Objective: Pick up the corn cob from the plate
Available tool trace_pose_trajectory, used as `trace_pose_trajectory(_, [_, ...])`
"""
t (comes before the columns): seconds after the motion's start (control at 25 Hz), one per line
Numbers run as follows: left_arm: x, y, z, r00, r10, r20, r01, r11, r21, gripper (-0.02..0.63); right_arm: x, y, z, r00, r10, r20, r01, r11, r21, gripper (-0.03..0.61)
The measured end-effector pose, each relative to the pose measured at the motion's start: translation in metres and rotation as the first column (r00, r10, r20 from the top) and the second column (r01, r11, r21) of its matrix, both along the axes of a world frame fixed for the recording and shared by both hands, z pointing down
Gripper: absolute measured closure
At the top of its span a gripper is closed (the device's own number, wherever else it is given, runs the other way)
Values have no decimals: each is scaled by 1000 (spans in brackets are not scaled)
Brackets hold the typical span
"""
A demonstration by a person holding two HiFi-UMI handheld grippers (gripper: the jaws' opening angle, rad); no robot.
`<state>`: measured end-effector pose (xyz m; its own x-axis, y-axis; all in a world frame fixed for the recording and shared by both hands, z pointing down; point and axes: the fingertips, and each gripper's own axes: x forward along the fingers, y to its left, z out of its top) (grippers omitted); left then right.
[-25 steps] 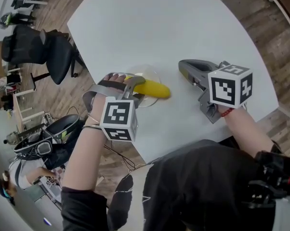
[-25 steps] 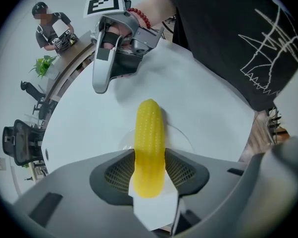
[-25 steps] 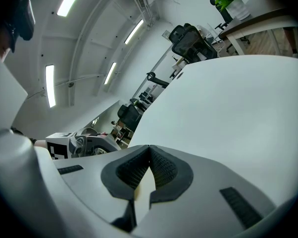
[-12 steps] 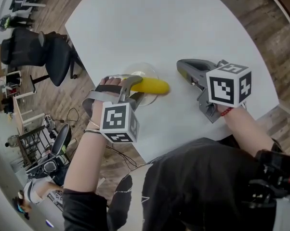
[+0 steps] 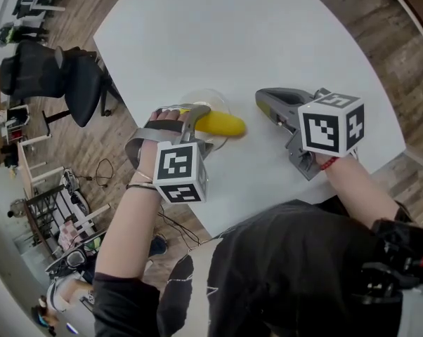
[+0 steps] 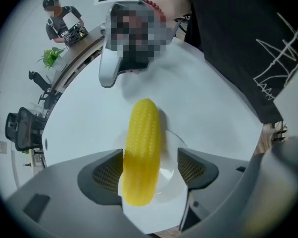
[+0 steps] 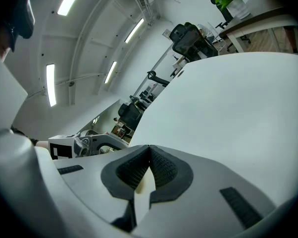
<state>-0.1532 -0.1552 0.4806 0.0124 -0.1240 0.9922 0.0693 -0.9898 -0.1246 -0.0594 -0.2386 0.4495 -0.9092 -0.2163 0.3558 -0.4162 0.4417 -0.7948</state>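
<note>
A yellow corn cob (image 5: 221, 123) lies across a clear glass plate (image 5: 210, 97) near the table's left edge. My left gripper (image 5: 196, 128) points straight down over it. In the left gripper view the corn cob (image 6: 143, 148) lies on the plate (image 6: 174, 144) between the two pads. The jaws have just been opening: the cob's side is against the left pad and a gap shows at the right pad. My right gripper (image 5: 263, 98) rests on the table to the right of the cob, apart from it. In its own view the right gripper (image 7: 149, 150) is shut with nothing between the pads.
The round white table (image 5: 254, 34) ends just left of the plate, with wood floor (image 5: 92, 139) below. A black office chair (image 5: 64, 76) stands beside that edge. Far off, a person (image 6: 62, 21) stands at a counter near a green plant (image 6: 51, 57).
The left gripper has rolled slightly above the corn cob and its marker cube has shifted a little to the right. The cob stays on the plate. The right gripper has kept still.
</note>
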Motion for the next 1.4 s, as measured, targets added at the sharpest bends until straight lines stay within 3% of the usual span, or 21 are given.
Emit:
trace_pose_trajectory(0.4, [8, 3, 11, 996, 90, 23, -88, 993, -80, 289, 10, -3, 2, 1000, 16, 2, -16, 1000, -3, 565])
trace_pose_trajectory(0.88, [8, 10, 20, 972, 217, 91, -195, 959, -204, 318, 11, -3, 1, 1000, 14, 19, -14, 1000, -12, 565])
trace_pose_trajectory(1.4, [8, 9, 20, 973, 227, -38, -229, 934, -275, 328, 14, -5, 2, 999, 19, 45, -17, 999, -31, 565])
